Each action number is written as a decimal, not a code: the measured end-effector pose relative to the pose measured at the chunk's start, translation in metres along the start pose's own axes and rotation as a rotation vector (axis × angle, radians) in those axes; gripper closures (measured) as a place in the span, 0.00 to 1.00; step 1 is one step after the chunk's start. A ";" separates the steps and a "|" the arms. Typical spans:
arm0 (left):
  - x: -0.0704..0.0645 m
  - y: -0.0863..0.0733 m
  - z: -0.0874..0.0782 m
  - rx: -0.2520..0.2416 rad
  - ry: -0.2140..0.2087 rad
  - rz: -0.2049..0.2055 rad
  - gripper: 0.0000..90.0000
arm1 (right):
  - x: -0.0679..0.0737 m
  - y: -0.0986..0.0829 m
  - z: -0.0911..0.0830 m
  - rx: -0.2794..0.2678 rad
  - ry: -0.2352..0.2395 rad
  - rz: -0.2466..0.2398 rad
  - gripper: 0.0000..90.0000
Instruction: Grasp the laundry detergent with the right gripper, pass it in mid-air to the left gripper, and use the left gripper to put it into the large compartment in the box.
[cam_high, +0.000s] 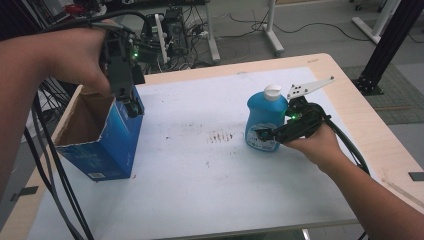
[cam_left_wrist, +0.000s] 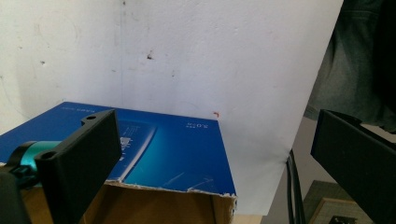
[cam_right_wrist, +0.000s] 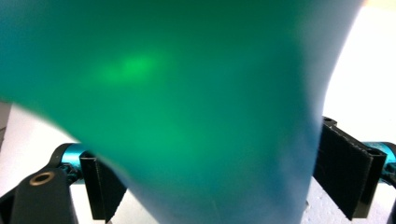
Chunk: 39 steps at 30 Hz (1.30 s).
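A blue carton with its top torn open stands at the table's left. My left gripper hangs over the top edge of its right wall. In the left gripper view the jaws of this gripper stand wide apart, open, with the carton's blue wall below and between them. A blue bottle with a white cap stands upright at the right. My right gripper grips its lower body from the right. In the right gripper view the bottle sits close up between the two jaws of that gripper, touching both.
A white sheet covers the wooden table, with small reddish marks at its middle. Black cables hang past the left edge. Electronics and wiring sit behind the table. A black frame post stands at the far right.
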<state>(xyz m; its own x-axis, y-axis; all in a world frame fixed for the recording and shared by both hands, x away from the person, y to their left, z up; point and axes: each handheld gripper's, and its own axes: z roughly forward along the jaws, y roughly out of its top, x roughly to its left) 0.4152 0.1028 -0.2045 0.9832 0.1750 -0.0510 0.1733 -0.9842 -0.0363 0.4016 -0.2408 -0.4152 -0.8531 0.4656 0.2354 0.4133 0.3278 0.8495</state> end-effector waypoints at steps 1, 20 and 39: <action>0.000 0.000 0.000 -0.001 0.001 0.002 0.02 | 0.000 0.000 0.001 0.003 0.001 0.002 0.15; 0.001 0.000 0.000 -0.001 -0.001 0.002 0.02 | 0.000 0.000 -0.001 -0.012 -0.018 -0.021 0.31; 0.002 0.001 0.001 0.001 0.000 -0.001 0.02 | -0.001 0.000 -0.001 -0.025 -0.008 -0.028 0.39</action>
<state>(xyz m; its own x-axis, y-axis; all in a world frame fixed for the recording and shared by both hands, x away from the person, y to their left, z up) 0.4173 0.1024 -0.2055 0.9831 0.1760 -0.0506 0.1742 -0.9840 -0.0374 0.4017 -0.2416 -0.4154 -0.8619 0.4627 0.2074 0.3808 0.3205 0.8673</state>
